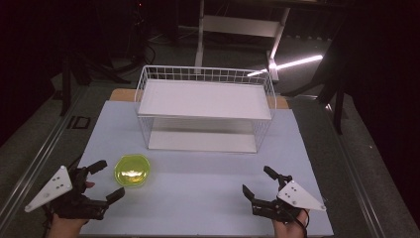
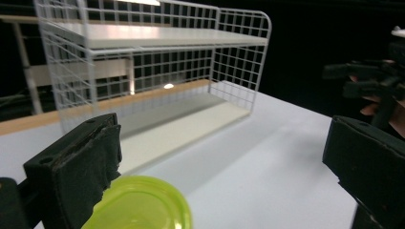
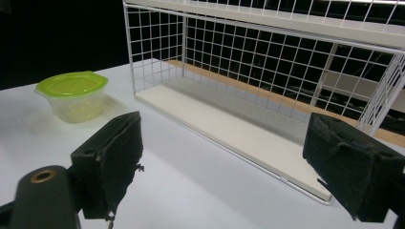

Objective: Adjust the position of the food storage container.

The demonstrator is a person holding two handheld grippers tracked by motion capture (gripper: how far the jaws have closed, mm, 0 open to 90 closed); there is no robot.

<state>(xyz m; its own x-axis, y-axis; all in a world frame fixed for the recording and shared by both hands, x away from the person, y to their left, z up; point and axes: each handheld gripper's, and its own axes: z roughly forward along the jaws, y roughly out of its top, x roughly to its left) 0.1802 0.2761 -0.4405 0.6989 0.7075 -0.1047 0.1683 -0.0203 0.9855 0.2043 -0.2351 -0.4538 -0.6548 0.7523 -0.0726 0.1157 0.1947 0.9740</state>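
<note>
A clear plastic tub with a lime-green lid [image 1: 132, 170] sits on the white table near the front left, closed; in the right gripper view the tub [image 3: 74, 95] shows far left, and its lid [image 2: 138, 205] lies low between the left jaws. My left gripper [image 1: 109, 179] is open just left of the tub, not touching it. Over at the front right my right gripper [image 1: 259, 181] is open with nothing between its jaws. A white wire rack with two shelves [image 1: 205, 106] stands behind them, both shelves bare.
The white table top [image 1: 198, 188] ends in a wooden strip [image 1: 121, 94] behind the rack. Dark floor, stands and a lit bar [image 1: 297, 63] lie beyond. In the left gripper view the other hand's gripper [image 2: 372, 81] shows at far right.
</note>
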